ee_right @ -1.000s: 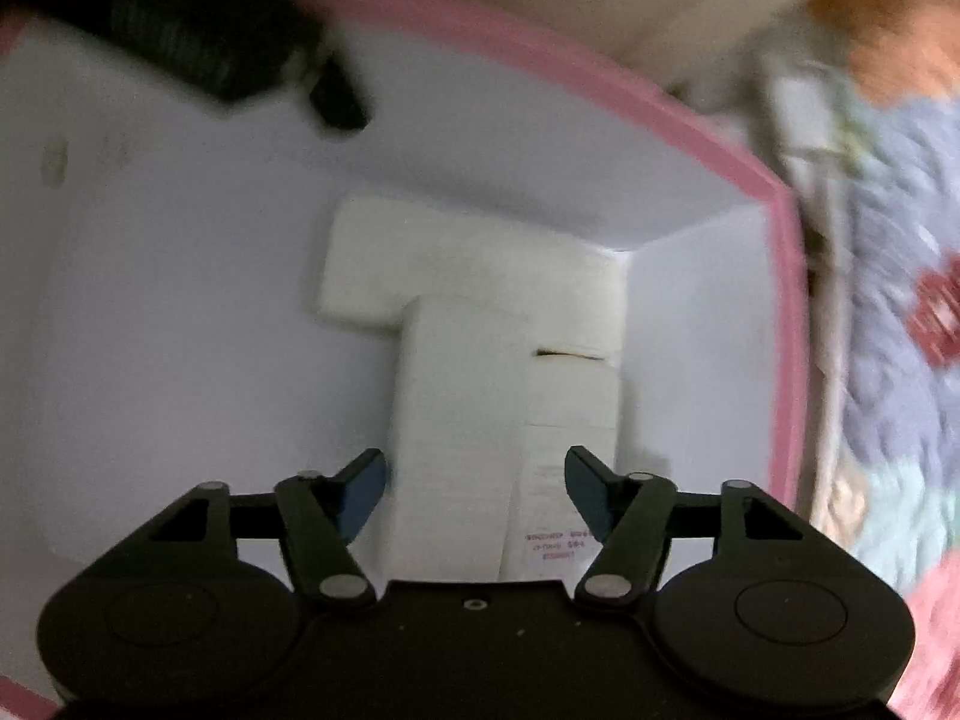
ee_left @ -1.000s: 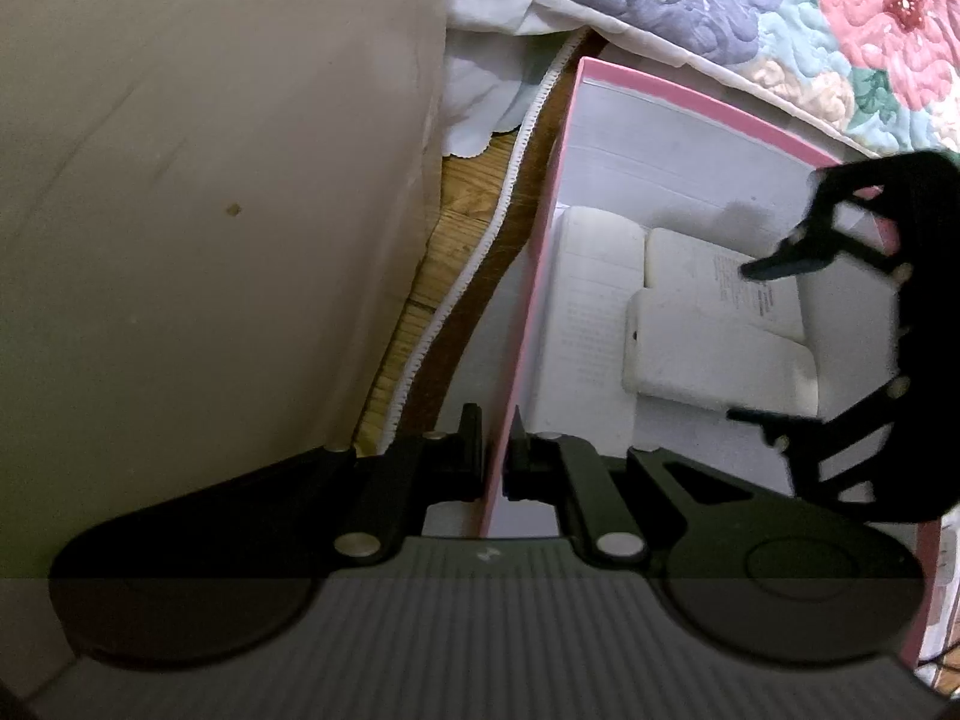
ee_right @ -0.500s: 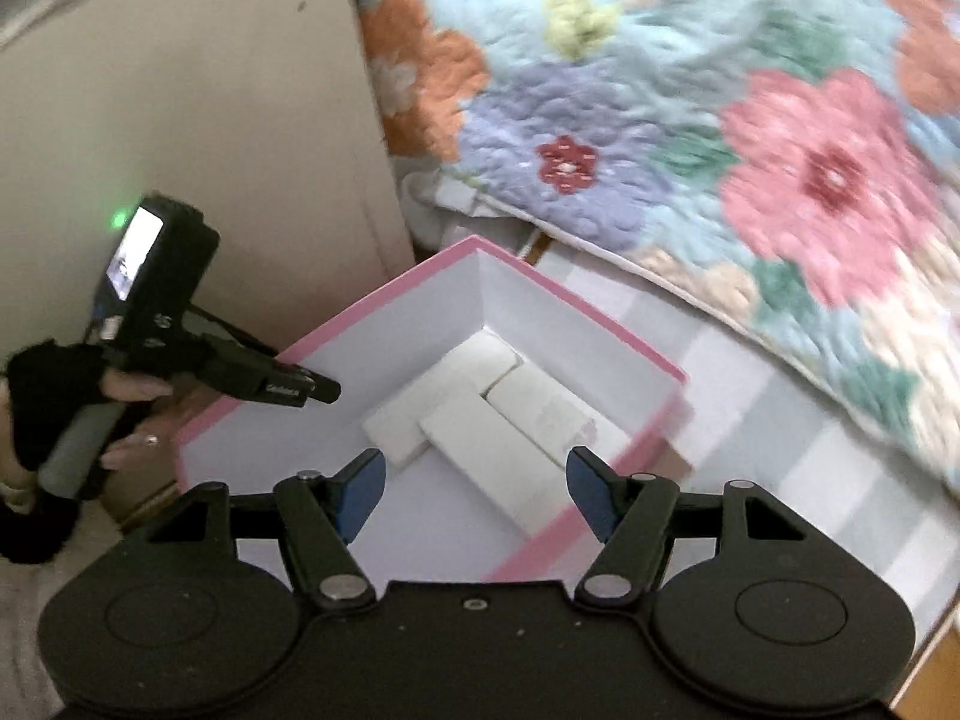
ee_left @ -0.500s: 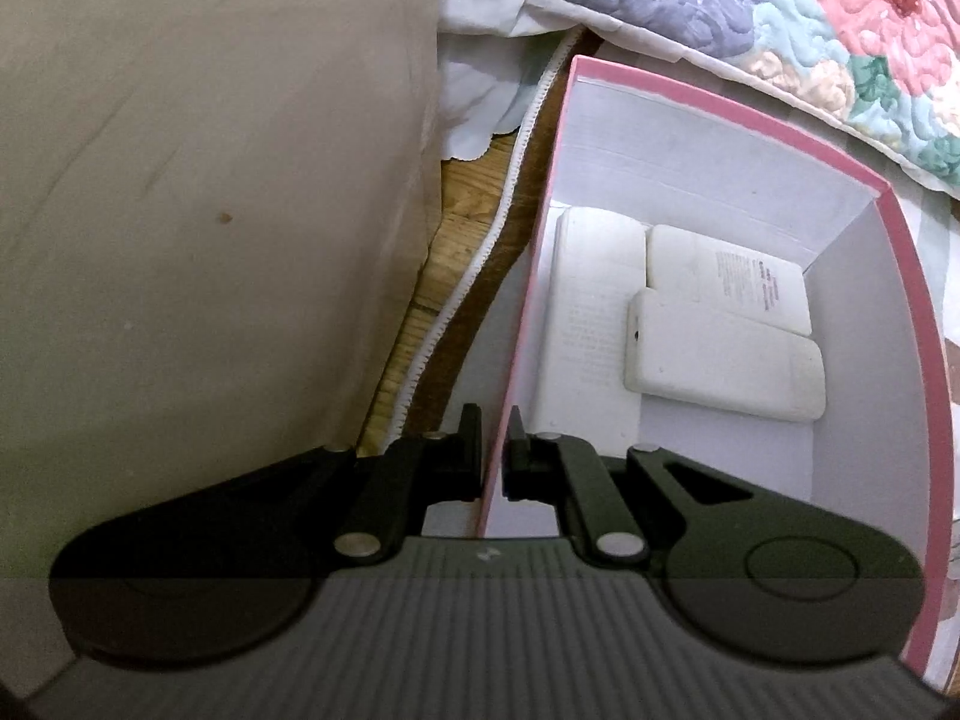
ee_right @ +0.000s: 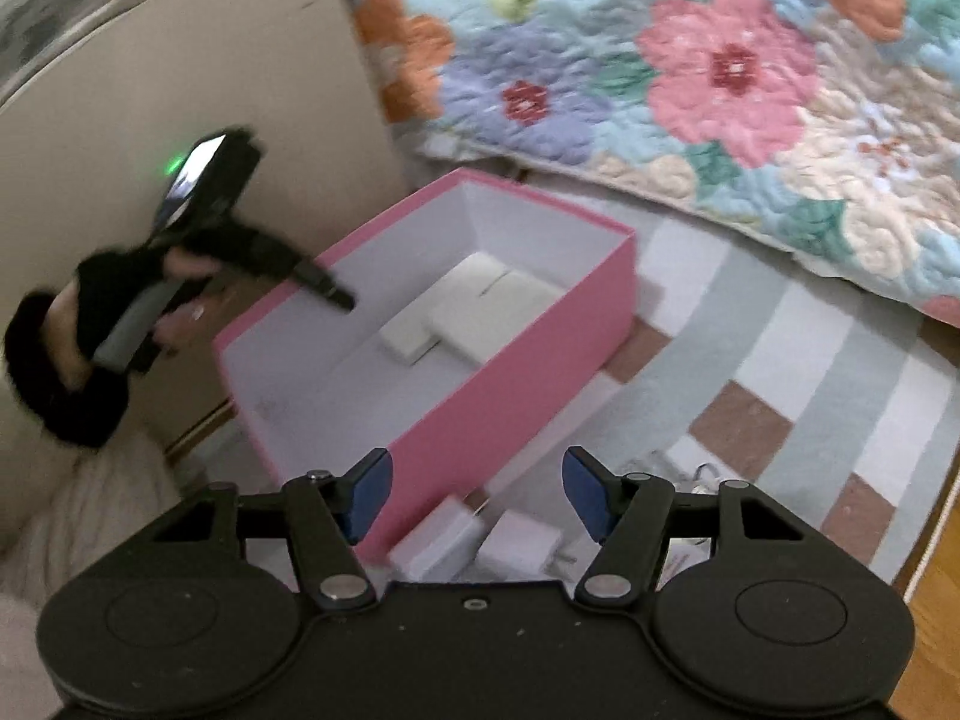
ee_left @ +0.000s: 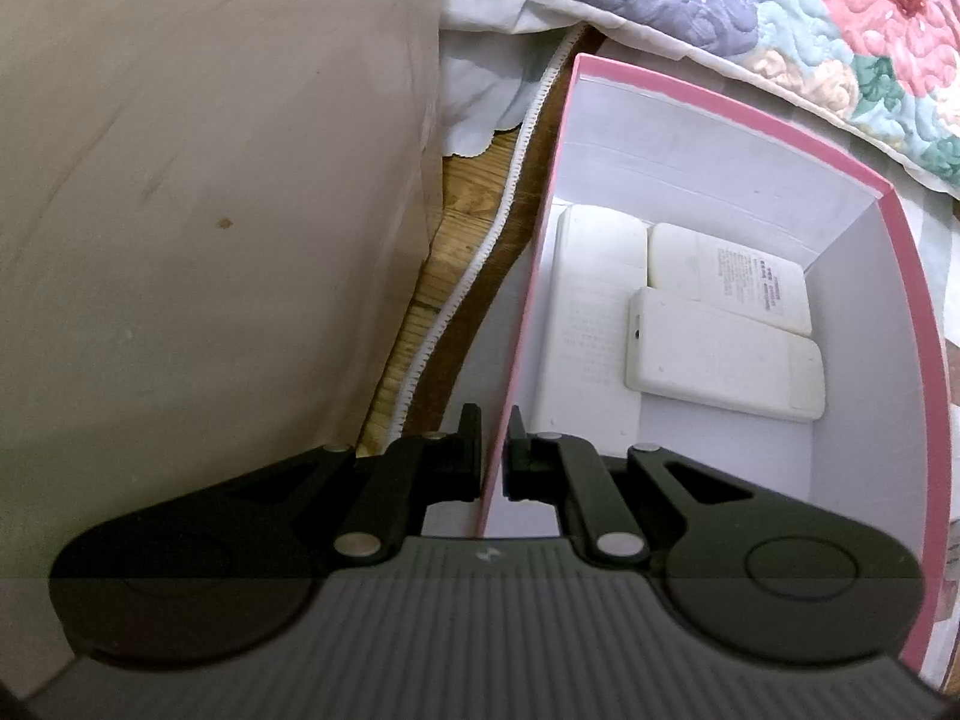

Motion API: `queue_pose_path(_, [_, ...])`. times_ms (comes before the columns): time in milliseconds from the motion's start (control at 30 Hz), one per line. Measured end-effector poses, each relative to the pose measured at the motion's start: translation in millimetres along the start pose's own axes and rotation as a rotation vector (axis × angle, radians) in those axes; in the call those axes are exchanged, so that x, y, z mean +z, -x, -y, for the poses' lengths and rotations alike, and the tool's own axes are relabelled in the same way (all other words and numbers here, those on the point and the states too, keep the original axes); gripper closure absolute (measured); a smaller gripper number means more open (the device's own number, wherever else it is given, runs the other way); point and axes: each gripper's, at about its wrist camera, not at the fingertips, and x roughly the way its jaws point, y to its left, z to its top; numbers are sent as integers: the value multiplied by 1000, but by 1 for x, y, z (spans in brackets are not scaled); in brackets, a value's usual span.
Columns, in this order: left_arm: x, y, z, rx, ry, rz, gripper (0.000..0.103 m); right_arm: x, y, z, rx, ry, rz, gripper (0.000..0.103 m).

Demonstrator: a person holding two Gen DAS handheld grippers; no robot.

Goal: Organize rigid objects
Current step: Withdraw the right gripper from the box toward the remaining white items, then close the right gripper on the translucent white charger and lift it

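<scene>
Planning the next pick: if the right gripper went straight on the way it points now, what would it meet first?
Probably the pink box's near side wall, or the small white adapters on the rug just below it; depth is unclear. The right gripper is open and empty.

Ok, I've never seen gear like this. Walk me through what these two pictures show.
There is no robot here. A person holds a handheld tool with two fingers in each hand, and each tool carries a wide-angle camera looking along those fingers.

The left camera's picture shows the left gripper shut on the side wall of a pink box, holding it steady. Three white flat blocks lie in the box.

The right camera's picture looks from higher up. The right gripper is open and holds nothing. Beyond it you see the same box, and the person's gloved hand holding the left tool. More small white items lie on the striped rug just outside the box; the blur makes them hard to identify. A flowered quilt lies behind.
</scene>
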Motion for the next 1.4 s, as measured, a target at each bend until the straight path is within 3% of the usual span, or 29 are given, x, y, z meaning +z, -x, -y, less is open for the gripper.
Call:
queue_pose_path(400, [1,0,-3,-8,9,-7,97,-11,-72,-53,35,464,-294,34])
queue_pose_path(500, [1,0,-3,-8,8,-7,97,-17,-82,-67,2,603,-328,34])
queue_pose_path(667, [1,0,-4,-10,11,-8,97,-17,-97,-70,-18,670,-349,34])
queue_pose_path(900, [1,1,-4,-13,12,-9,97,-14,-123,-64,-25,654,-402,30])
queue_pose_path(967, [1,1,-4,-15,13,-9,97,-16,-128,-64,-39,661,-402,21])
queue_pose_path(1033, [1,2,-4,-16,12,-10,97,-17,-134,-63,-48,660,-408,19])
queue_pose_path(1200, [1,2,-3,-11,7,-9,97,-20,-148,-49,-32,542,-428,15])
queue_pose_path(1300, [1,2,-4,-12,9,-9,97,-20,-143,-41,4,460,-373,25])
queue_pose_path(1400, [1,1,-5,-16,14,-10,97,-23,-137,-34,6,382,-342,25])
